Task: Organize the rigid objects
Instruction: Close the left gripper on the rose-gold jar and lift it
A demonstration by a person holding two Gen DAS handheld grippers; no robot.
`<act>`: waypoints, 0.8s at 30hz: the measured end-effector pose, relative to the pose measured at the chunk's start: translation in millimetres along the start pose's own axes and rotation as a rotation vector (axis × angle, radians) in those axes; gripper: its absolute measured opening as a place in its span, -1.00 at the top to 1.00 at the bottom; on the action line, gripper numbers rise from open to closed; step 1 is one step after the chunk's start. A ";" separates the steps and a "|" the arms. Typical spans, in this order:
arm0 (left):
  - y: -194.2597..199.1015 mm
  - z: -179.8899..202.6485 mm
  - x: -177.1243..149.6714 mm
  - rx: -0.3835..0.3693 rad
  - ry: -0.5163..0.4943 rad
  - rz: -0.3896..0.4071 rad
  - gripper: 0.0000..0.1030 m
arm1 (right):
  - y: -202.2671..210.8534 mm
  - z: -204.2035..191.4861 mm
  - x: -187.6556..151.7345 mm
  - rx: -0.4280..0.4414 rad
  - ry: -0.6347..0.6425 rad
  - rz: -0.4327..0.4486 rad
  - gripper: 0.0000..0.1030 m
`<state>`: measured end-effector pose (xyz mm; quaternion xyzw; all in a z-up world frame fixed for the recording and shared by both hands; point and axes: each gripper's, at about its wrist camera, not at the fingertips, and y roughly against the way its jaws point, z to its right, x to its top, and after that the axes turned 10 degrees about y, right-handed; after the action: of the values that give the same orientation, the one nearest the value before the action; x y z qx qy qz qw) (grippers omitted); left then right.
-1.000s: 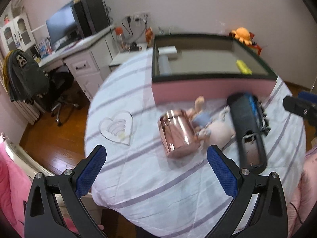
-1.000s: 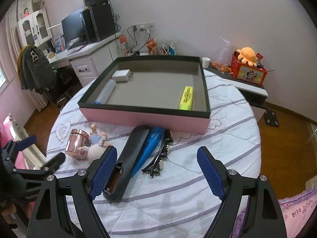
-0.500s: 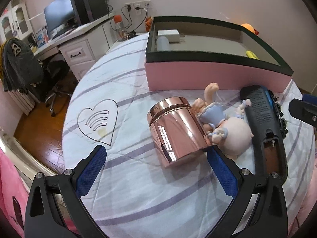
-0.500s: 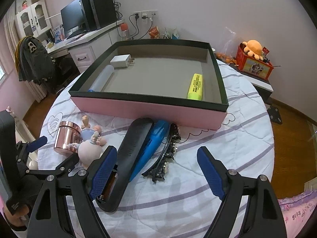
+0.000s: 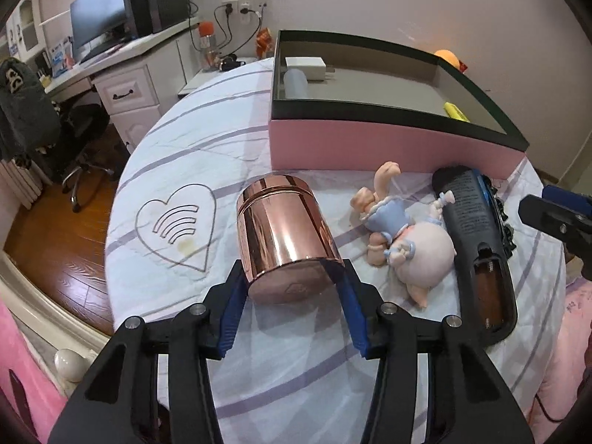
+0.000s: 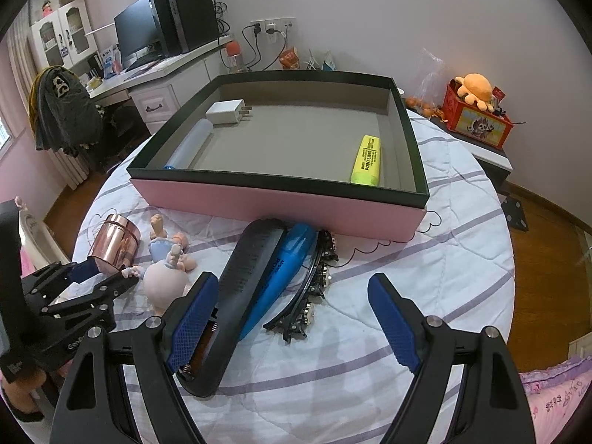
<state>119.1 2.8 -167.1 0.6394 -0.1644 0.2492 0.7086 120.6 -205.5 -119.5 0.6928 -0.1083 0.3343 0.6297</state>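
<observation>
A rose-gold metal can (image 5: 286, 235) lies on its side on the striped tablecloth. My left gripper (image 5: 290, 285) has closed its blue pads on the can's near end; it also shows in the right wrist view (image 6: 100, 270). A pink box with a dark rim (image 6: 281, 199) holds a white charger (image 6: 225, 111), a pale tube (image 6: 190, 144) and a yellow highlighter (image 6: 366, 161). My right gripper (image 6: 292, 318) is open and empty above a black remote (image 6: 244, 285), a blue marker (image 6: 281, 273) and a black hair clip (image 6: 314, 285).
A small doll (image 5: 403, 233) lies right of the can, touching the remote (image 5: 477, 244). A heart print (image 5: 177, 222) marks the cloth on the left. The round table edge (image 5: 111, 259) drops to a wooden floor. A desk with a monitor (image 5: 107, 18) stands behind.
My left gripper moved forward to the can and closed its fingers on it. My right gripper moved a little forward and stays open.
</observation>
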 end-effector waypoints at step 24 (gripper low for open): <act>28.5 -12.6 6.8 0.032 -0.024 0.073 -0.61 | -1.4 6.6 3.4 0.014 -0.012 0.003 -0.64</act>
<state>107.6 17.9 -141.5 0.6472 -0.1922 0.2698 0.6866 126.1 -210.6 -118.5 0.6991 -0.1107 0.3317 0.6237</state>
